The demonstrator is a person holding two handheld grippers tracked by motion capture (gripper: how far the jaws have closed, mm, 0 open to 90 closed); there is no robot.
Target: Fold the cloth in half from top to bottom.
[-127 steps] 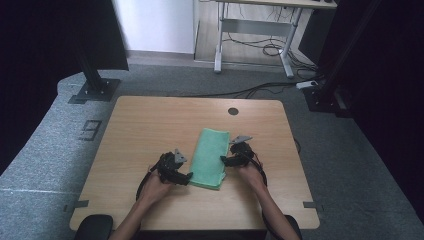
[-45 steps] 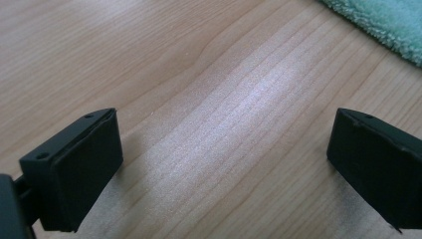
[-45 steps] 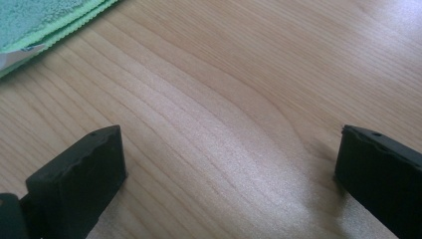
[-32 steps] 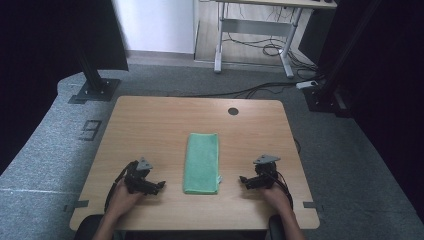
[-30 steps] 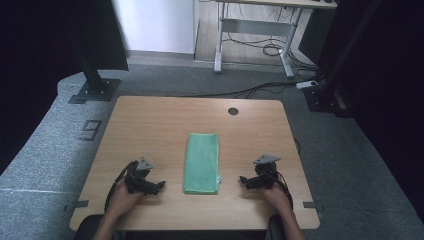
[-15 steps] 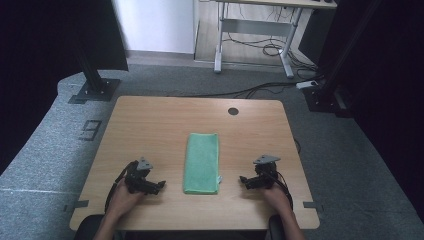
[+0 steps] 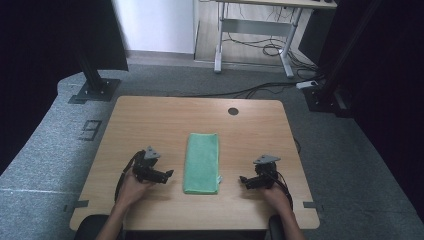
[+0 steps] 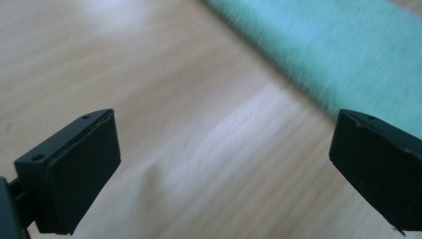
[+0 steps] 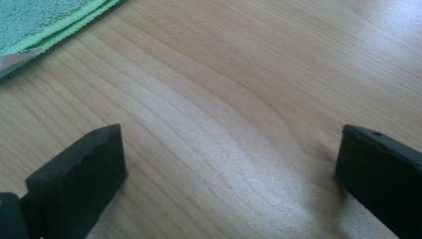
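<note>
Flanking the folded towel (image 7: 202, 162), both jaws spread; right gripper view catches its white tag (image 9: 17, 56).

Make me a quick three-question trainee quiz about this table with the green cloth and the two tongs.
1. True or false: the green cloth lies folded in a long strip between the left tongs and the right tongs.
2. How do the jaws of both tongs stand? A) shut on the cloth B) open, with nothing between them C) shut and empty
3. Fill in: the small white tag on the cloth sits at its near corner, on the side toward the ___ tongs.

Key: 1 true. 2 B: both gripper views show the jaws wide apart over the bare wooden table. 3 right.
</note>
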